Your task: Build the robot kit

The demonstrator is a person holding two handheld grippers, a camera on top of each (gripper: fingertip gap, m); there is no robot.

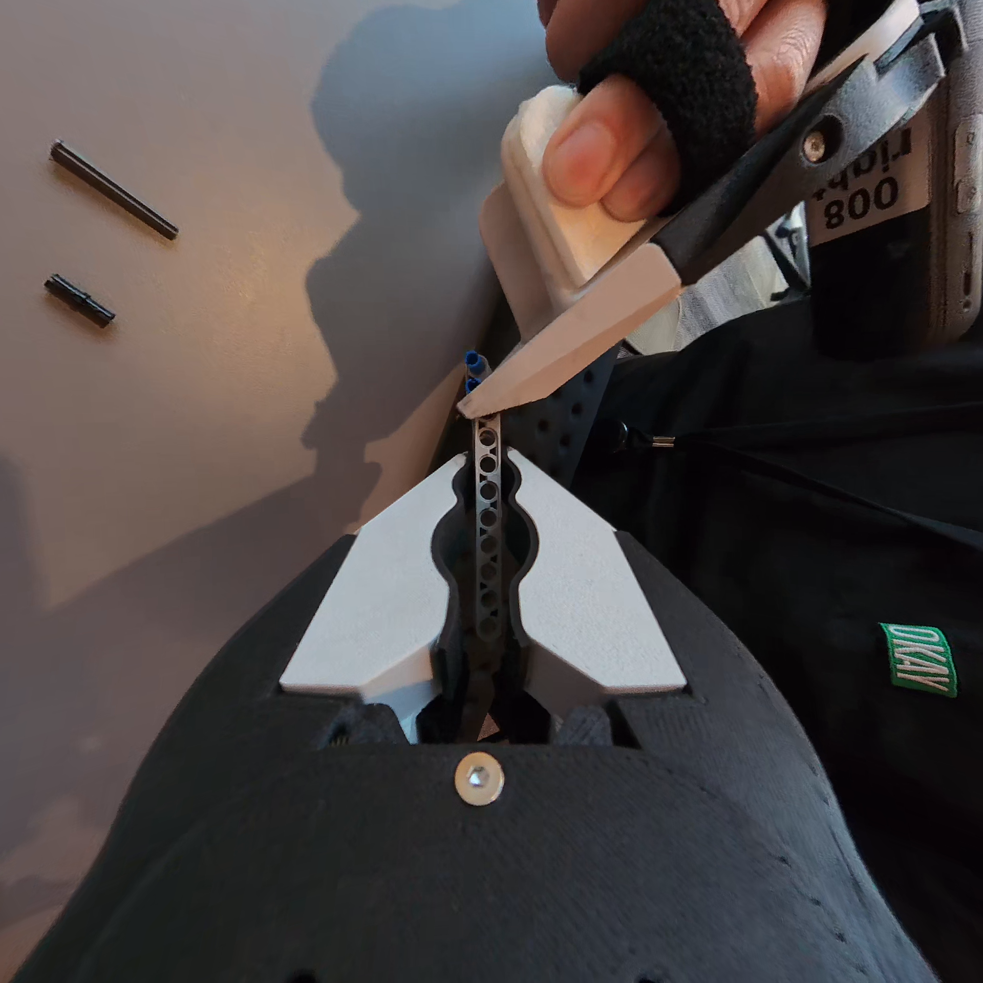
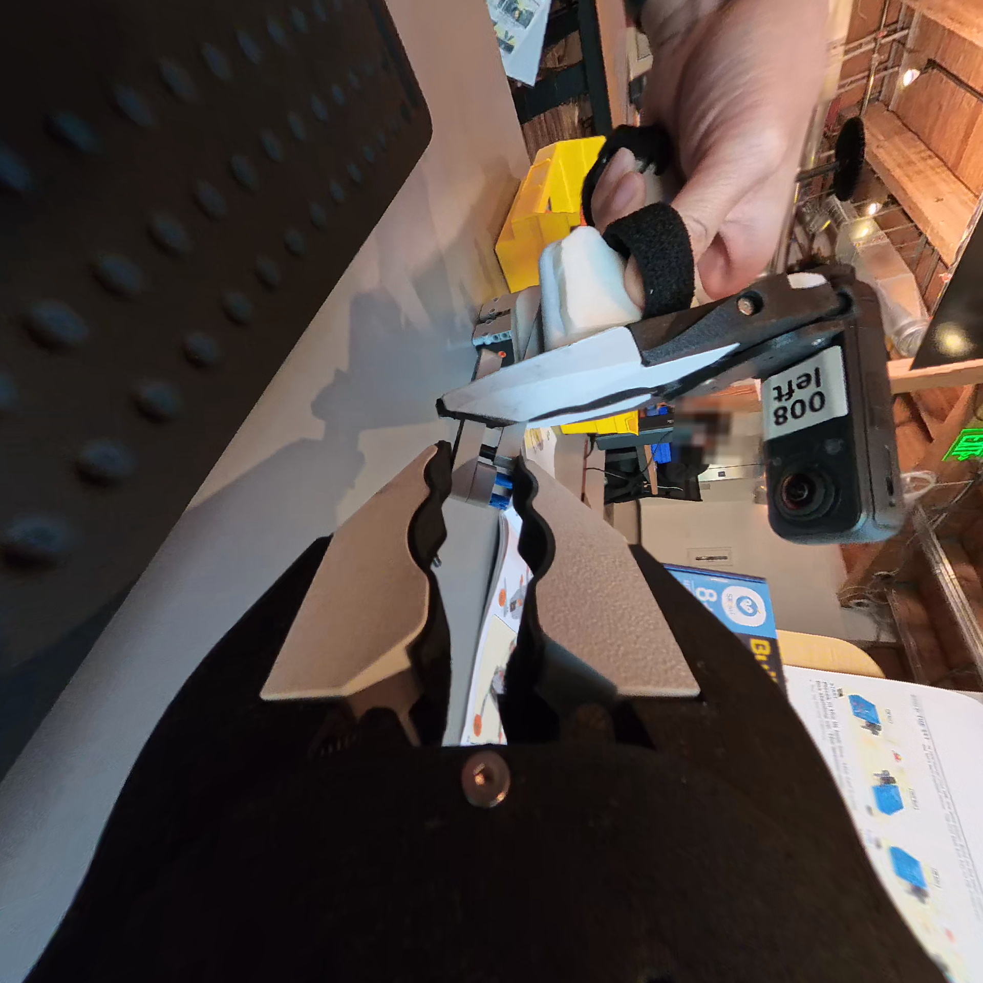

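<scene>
Flanking clamped grey beam (image 1: 488,524) — two black pins (image 1: 113,189).

The left hand-held gripper (image 1: 488,452) has a rough black printed-plastic body, two pale grey wedge-shaped fingers (image 1: 383,590) with wavy black inner pads, and a silver hex-socket screw (image 1: 478,780) at its centre. The right hand-held gripper (image 2: 481,463) has the same build. Each carries a white moulded trigger block (image 1: 558,202), black fabric finger loops (image 1: 675,90) and a dark labelled action camera (image 2: 830,425). The person wears a black garment (image 1: 771,505) with a small green tag (image 1: 919,666).
</scene>
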